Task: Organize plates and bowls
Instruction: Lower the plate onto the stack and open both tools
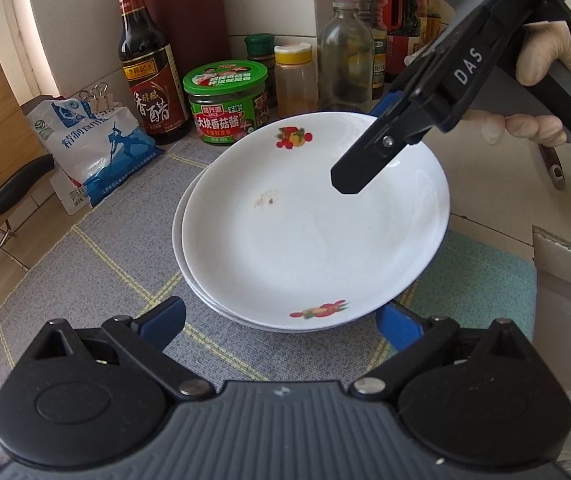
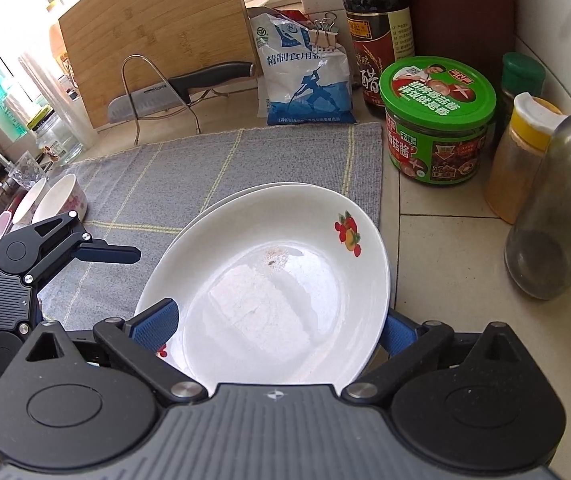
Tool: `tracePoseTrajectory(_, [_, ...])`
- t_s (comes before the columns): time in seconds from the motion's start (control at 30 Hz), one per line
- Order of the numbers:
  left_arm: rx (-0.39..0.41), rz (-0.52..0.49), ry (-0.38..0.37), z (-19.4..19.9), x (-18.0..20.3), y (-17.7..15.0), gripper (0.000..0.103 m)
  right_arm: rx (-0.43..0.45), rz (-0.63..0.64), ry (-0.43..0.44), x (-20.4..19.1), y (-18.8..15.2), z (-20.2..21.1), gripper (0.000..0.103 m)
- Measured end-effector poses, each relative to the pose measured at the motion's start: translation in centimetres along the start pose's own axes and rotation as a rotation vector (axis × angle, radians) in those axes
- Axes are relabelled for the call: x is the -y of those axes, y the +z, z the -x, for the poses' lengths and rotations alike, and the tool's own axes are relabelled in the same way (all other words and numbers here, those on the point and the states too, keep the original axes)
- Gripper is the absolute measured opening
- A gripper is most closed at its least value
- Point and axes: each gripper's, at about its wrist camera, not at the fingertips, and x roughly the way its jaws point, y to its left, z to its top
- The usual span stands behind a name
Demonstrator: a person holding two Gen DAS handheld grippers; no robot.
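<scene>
A: Where do we find the plates?

B: We see a top plate (image 1: 309,224) with fruit prints stacked on a lower plate (image 1: 181,240), both on the grey mat (image 1: 97,264) on the desk (image 2: 445,248). Two bowls (image 2: 61,200) sit well apart from them, at nine o'clock in the right wrist view.

A: And our claws?

B: Our left claw (image 1: 281,320) is spread wide, its blue fingers (image 1: 165,320) on either side of the stack's near rim. Our right claw (image 2: 281,324) is also wide, one finger over the top plate, the other outside it.

A: Behind the stack?

B: At twelve o'clock, a green-lidded jar (image 1: 225,100), a vinegar bottle (image 1: 145,68) and a salt bag (image 1: 93,148).
</scene>
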Motion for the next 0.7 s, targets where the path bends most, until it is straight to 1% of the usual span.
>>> tracePoseTrajectory(0.17, [0.009, 0.010, 0.000, 0.5, 0.1, -0.2, 0.101, -0.011, 0.031, -0.050, -0.8, -0.4, 0.0, 0.103])
tracePoseTrajectory(0.3, [0.016, 0.018, 0.005, 1.3, 0.1, -0.4, 0.101, -0.028, 0.073, -0.134, -1.5, -1.1, -0.2, 0.103])
tracePoseTrajectory(0.47, [0.036, 0.034, 0.025, 2.6, 0.0, -0.7, 0.101, -0.013, 0.124, -0.181, -2.8, -1.8, 0.1, 0.103])
tracePoseTrajectory(0.63, [0.070, 0.068, 0.060, 4.3, -0.4, -0.8, 0.101, 0.027, 0.191, -0.224, -4.7, -2.1, 1.1, 0.103])
tracePoseTrajectory(0.7, [0.087, 0.094, 0.085, 5.3, -0.7, -0.9, 0.101, 0.048, 0.207, -0.232, -5.5, -2.2, 1.6, 0.103])
